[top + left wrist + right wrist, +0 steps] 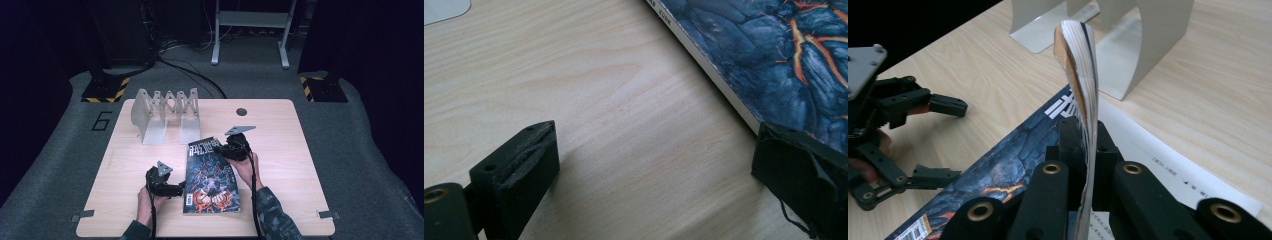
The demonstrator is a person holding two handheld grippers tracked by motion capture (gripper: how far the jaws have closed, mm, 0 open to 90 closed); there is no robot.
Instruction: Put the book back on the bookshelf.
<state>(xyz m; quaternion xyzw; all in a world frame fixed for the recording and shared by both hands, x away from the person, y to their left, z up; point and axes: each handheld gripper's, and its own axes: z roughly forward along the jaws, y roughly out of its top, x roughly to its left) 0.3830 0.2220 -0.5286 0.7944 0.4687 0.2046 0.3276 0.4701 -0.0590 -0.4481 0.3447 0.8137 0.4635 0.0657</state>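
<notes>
right hand-held gripper (1083,145) pinching lifted pages of dark lava-cover magazine (210,175) at its 1 o'clock corner; mag flat mid light wood tabletop (280,145). left hand-held gripper (654,170) spread w/ one jaw over mag's 9 o'clock edge.

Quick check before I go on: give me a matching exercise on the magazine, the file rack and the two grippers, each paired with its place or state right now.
Things:
1. magazine
2. metal rack
3. left gripper
4. right gripper

States:
A. open, at the magazine's left edge
B. standing at the far left part of the table
C. shut on the magazine's upper right corner, curling the pages up
D. lying on the table, dark lava-pattern cover up

Pairs: 1-D, 2-B, 3-A, 4-C
</notes>
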